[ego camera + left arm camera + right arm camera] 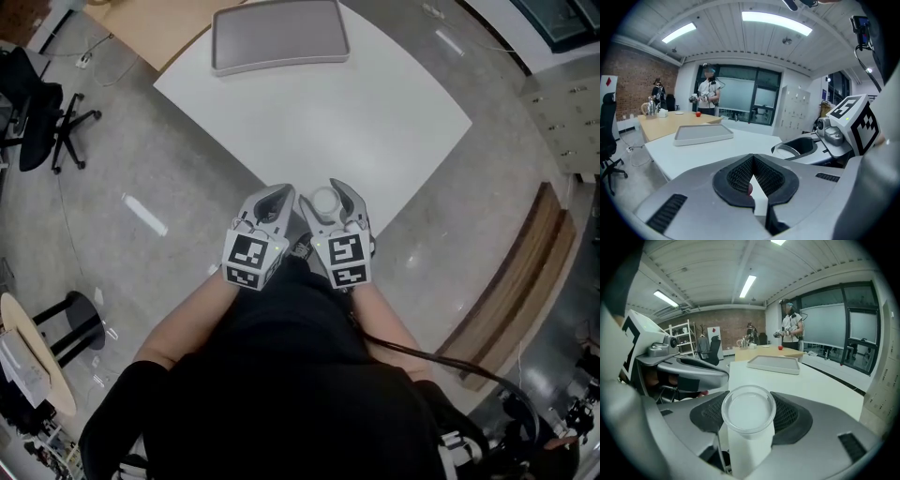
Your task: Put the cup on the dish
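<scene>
Right claw (328,201) pinches the white cup (748,412) close to the person's body; left claw (753,180) is pressed together, empty. Best carry it level across the tabletop (375,122) to the far grey dish (279,36).

Both forearms are reaching forward from the torso and converging, so the left gripper (278,193) and right gripper (326,197) are sitting side by side, close together, marker cubes facing up toward the head. Left gripper is holding its jaws together at the tips, nothing between the pads. Right gripper is clamping an upright white cup (748,411) between its jaws.
</scene>
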A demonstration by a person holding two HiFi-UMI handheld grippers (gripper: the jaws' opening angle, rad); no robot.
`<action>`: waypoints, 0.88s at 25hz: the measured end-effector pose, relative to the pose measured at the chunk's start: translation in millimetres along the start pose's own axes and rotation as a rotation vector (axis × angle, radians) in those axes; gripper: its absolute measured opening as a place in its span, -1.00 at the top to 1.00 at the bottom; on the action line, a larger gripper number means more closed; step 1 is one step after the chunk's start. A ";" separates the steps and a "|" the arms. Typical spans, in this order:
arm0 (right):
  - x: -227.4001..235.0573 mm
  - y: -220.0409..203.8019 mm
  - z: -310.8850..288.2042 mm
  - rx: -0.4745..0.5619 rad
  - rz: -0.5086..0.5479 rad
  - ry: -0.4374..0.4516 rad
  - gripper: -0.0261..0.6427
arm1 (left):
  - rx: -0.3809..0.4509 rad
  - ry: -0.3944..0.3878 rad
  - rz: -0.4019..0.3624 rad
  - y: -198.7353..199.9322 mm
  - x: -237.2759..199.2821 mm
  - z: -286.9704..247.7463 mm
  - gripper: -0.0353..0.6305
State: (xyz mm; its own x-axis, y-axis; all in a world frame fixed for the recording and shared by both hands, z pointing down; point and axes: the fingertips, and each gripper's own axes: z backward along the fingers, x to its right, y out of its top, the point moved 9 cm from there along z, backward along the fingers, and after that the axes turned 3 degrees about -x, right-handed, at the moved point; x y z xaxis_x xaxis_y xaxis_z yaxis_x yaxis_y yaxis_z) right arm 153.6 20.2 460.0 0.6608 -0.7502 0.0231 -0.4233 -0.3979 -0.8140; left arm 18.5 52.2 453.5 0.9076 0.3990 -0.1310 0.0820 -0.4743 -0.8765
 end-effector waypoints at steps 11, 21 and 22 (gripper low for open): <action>1.6 39.6 60.3 0.074 0.027 0.000 0.16 | 0.088 -0.004 -0.032 37.6 26.0 31.8 0.90; -1.6 60.6 95.6 0.125 0.075 0.006 0.16 | 0.126 0.004 -0.025 52.9 39.2 52.0 0.90; -1.7 61.8 95.8 0.128 0.076 0.007 0.16 | 0.127 0.004 -0.023 52.6 38.7 52.0 0.89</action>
State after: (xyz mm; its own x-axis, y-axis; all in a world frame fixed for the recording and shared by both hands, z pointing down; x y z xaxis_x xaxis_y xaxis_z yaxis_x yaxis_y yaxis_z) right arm 185.7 47.5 354.0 0.6256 -0.7792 -0.0378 -0.3889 -0.2695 -0.8810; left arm 36.5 83.6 378.2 0.9078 0.4052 -0.1086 0.0503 -0.3620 -0.9308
